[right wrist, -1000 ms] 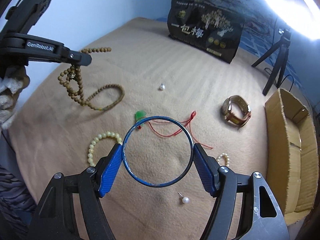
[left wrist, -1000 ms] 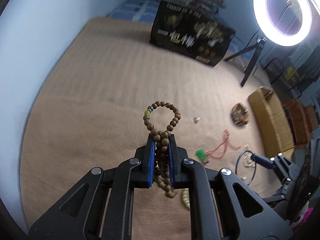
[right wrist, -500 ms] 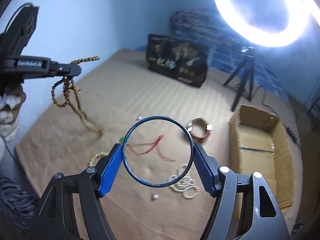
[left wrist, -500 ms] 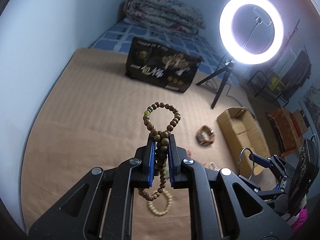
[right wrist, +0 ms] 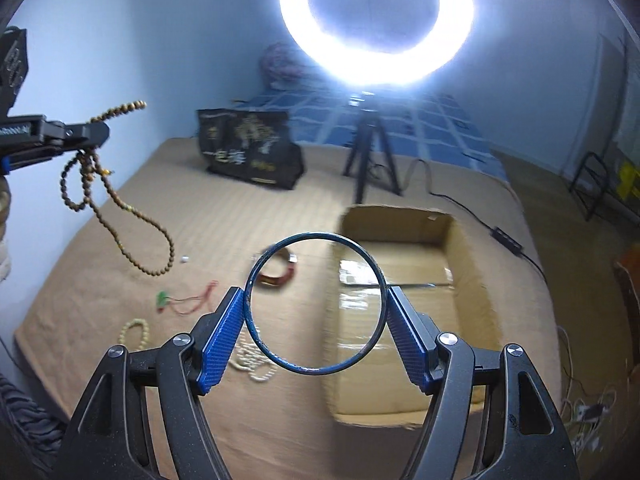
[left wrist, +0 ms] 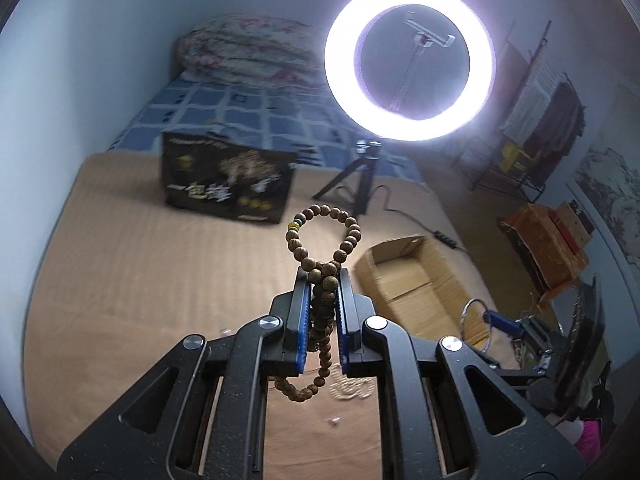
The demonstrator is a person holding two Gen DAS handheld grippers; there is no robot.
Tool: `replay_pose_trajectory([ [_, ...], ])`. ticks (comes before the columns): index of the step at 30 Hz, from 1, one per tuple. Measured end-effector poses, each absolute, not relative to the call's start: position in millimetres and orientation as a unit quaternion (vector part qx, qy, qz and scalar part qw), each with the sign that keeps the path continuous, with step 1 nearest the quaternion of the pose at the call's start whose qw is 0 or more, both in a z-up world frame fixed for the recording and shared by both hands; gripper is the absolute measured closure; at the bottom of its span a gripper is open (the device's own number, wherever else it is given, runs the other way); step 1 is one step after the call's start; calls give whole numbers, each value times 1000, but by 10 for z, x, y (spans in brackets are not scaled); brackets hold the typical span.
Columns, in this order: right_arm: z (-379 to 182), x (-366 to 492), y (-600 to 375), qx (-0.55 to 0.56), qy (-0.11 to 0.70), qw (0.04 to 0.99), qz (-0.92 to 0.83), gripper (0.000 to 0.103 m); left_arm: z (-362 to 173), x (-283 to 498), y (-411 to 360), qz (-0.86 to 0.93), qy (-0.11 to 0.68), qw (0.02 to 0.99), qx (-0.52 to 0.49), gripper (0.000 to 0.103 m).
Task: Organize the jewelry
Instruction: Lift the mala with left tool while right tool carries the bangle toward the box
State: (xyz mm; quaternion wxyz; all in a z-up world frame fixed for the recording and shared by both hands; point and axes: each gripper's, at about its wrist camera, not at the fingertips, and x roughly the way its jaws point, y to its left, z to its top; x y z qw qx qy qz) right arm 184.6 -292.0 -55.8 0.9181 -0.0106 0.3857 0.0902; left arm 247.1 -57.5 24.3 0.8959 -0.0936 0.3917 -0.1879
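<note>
Left gripper (left wrist: pixel 323 280): we have it clenched on the beads (left wrist: pixel 322 240), high above the bed; a loop stands up past the fingertips and the rest dangles below the pads.
Beads from the right wrist: we see the long strand (right wrist: pixel 120 216) hanging free in the air from the left gripper (right wrist: pixel 90 134), clear of the blanket (right wrist: pixel 240 216).
Right gripper (right wrist: pixel 316 304): we grip the blue bangle (right wrist: pixel 315 304) across its width, one pad on each side, held up in the air.
Bangle position: in our view it overlaps the near-left edge of the box (right wrist: pixel 400 292); we cannot tell if it is over the opening.
Box: open cardboard, lying on the blanket's right part.
On the blanket: green pendant on red cord (right wrist: pixel 182 300), pale bead bracelet (right wrist: pixel 134 332), pearl strand (right wrist: pixel 252 364), watch (right wrist: pixel 280 270), small pearl (right wrist: pixel 184 259).
Behind: black bag (right wrist: pixel 252 152), ring light (right wrist: pixel 376 20) on a tripod (right wrist: pixel 370 156).
</note>
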Motion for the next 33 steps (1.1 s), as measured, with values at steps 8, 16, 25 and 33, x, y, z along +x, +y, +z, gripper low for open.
replay_pose_trajectory([
  [8,-723,1806,-3398,0,406,912,52,32,366,2675,-1251,-226,390,890,-74,93],
  [16,-844,1768,-3765,13,416,909,27,32,467,2843,-1908,-259,382,885,-58,93],
  [25,-927,1853,-3962,24,422,906,19,32,348,3074,-2514,-278,385,879,-46,93],
  [33,-1106,1942,-4044,25,438,899,15,32,-185,3315,-2814,-267,423,865,-31,93],
])
